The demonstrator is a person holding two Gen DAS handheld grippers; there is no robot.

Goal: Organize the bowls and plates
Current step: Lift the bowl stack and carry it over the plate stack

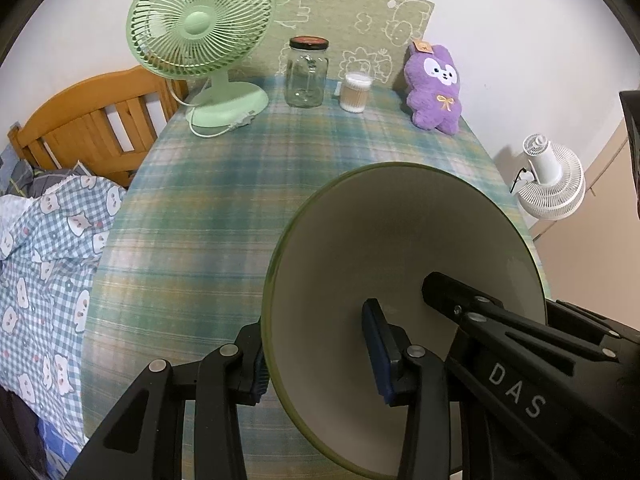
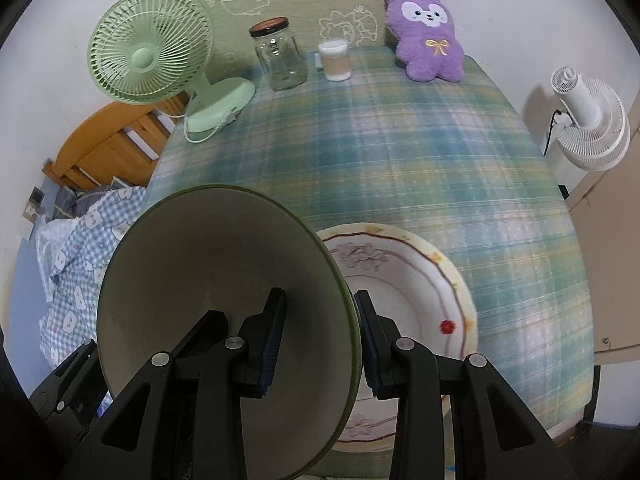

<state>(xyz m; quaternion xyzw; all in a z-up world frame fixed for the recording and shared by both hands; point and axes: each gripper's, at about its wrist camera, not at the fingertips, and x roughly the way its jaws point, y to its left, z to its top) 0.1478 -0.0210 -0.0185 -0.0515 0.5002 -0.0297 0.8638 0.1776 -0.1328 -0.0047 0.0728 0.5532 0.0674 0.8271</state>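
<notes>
- The green-rimmed bowl [image 1: 400,280] hangs clear of the table, held by both claws at once: the left gripper [image 1: 320,356] is clamped across its left wall, one pad inside and one outside, and the right gripper [image 2: 320,344] pinches the opposite wall the same way.
- Two grips on opposite sides probably keep so wide a bowl level and stop it from swinging while it is carried.
- Just beyond the right gripper's outer pad, lower down, a floral-patterned plate [image 2: 432,268] lies flat on the cloth; the bowl's edge overlaps it in the right wrist view. It looks like the likely landing spot for stacking, though that is only a guess.
- The table wears a blue-green plaid tablecloth [image 1: 240,200], bare ahead of both claws.
- Far ahead, along the back edge: a green desk fan [image 1: 200,24], an empty glass jar [image 1: 307,74], a tub of cotton swabs [image 1: 355,92] and a purple plush toy [image 1: 434,88].
- Left of the claws, a wooden bed frame [image 1: 92,120] and checked bedding [image 1: 52,248]; to the right, a white fan [image 1: 552,180] against the wall.
</notes>
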